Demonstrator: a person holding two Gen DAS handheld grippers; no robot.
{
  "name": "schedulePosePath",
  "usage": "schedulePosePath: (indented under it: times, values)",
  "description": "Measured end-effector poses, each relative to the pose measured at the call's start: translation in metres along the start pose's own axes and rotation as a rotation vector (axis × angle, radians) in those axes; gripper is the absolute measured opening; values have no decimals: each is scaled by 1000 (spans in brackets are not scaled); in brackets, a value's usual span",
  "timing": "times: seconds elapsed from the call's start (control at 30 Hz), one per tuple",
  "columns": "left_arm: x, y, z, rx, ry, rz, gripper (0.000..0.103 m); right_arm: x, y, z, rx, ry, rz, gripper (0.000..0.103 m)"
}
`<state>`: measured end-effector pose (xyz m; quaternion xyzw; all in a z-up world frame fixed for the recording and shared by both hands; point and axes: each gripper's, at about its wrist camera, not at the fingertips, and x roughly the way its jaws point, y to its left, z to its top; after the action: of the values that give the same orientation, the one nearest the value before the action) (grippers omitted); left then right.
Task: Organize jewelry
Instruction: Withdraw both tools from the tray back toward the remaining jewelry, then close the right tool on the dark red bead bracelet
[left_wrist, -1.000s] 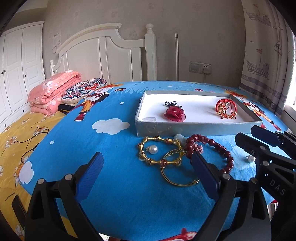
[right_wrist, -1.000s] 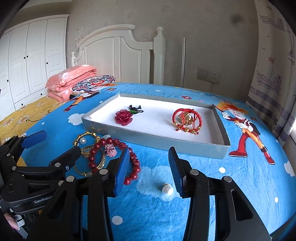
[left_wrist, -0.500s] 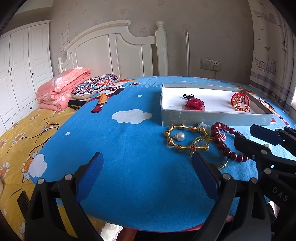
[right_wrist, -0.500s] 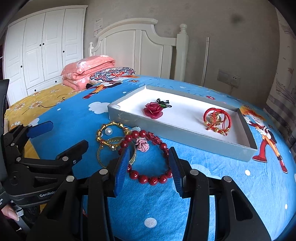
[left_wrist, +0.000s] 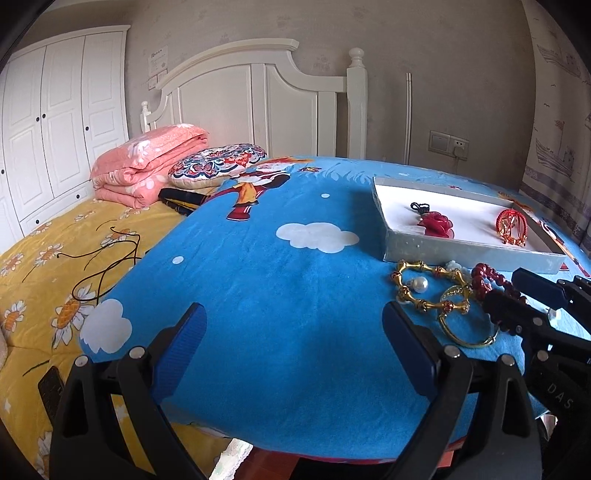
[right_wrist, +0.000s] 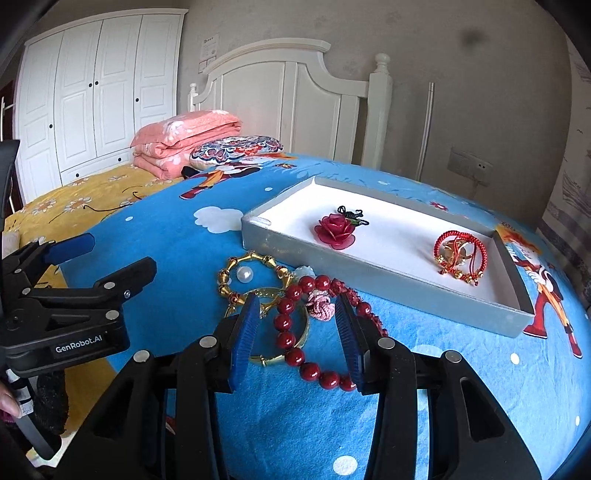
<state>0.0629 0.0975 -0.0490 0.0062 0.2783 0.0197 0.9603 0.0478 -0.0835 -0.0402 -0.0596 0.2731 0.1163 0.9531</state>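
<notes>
The right gripper (right_wrist: 295, 332) hangs parted around the dark red bead bracelet (right_wrist: 295, 334), gripping nothing, near the blue blanket's (left_wrist: 280, 295) front edge; the left gripper (left_wrist: 295, 347) gapes over bare blanket beside it.

Right gripper (right_wrist: 297, 325) over red bead bracelet (right_wrist: 295, 339), jaws parted, beads between blue pads, no contact visible. Gold bangle (right_wrist: 255, 273) and pearl (right_wrist: 244, 274) just beyond. Grey tray (right_wrist: 388, 291) holds red rose (right_wrist: 335, 230), red cord bracelet (right_wrist: 458, 254). Left gripper (right_wrist: 107, 254) at left, jaws apart.
</notes>
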Motion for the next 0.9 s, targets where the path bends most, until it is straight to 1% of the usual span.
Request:
schedulePosePath:
  times: [0.07,0.13,0.23,0.33,0.5,0.67,0.7,0.73,0.77,0.83,0.9]
  values:
    - [-2,3,1,-7,-4,-1,93,1,-11,6,29,2,-28,41]
    - [-3,2,2,-7,-6,-6,93,5,-26,9,70,36,-45,41]
    - [-6,-3,3,-7,-14,-22,93,7,-47,3,117,80,-63,41]
    - [-8,-12,3,1,-11,-57,93,11,-58,-7,140,116,-72,41]
    - [1,-35,0,36,13,-87,93,20,-52,-11,113,148,-60,41]
    - [2,-44,-2,52,14,-99,93,32,-52,-7,117,177,-50,41]
    - [2,-44,-2,50,18,-102,93,32,-51,-6,107,181,-49,39]
    - [4,-44,-3,48,23,-106,93,32,-49,-6,92,181,-44,34]
    - [5,-44,-3,45,30,-108,93,31,-46,-6,68,179,-37,13]
    - [7,-45,-4,40,43,-116,93,30,-42,-6,41,175,-42,11]
    - [9,-47,-4,37,55,-129,93,25,-46,-8,62,154,-49,11]
